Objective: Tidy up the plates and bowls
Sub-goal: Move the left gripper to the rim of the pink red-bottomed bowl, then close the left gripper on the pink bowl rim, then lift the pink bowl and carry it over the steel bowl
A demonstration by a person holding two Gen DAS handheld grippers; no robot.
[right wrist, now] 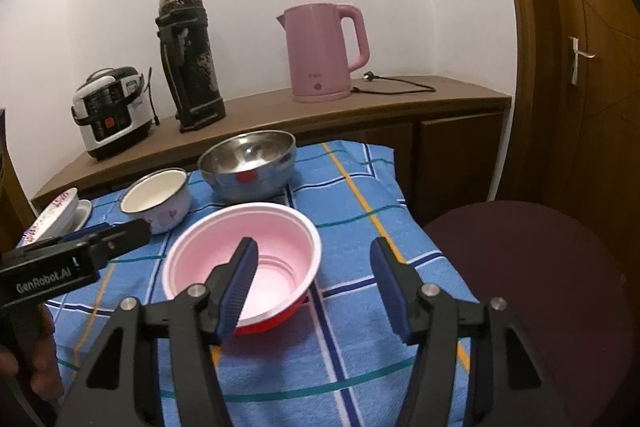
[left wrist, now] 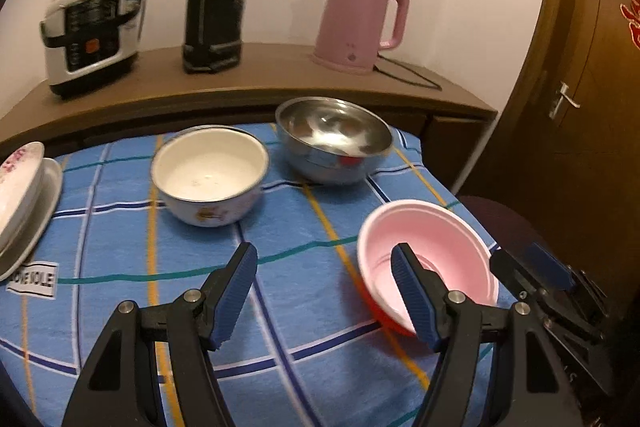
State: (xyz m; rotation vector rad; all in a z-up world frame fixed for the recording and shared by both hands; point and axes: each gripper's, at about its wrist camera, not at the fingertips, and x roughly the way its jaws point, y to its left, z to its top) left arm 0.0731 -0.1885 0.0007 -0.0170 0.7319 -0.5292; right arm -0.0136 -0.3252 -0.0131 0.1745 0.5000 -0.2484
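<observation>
a home: rice cooker, pink kettle and thermos on a wooden sideboard.

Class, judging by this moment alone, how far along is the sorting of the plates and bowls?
Done: plates stacked at the cloth's edge. In hand: nothing yet; the right tool straddles the pink bowl's rim, not gripping. Left: white bowl, steel bowl and pink bowl all unstacked; left tool is open.

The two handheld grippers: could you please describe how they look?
The left gripper and right gripper match: black angular frames, silver pivot bolts, and ribbed blue pads lining the jaws. The left one's black body bears white "GenRobot.AI" lettering.
</observation>
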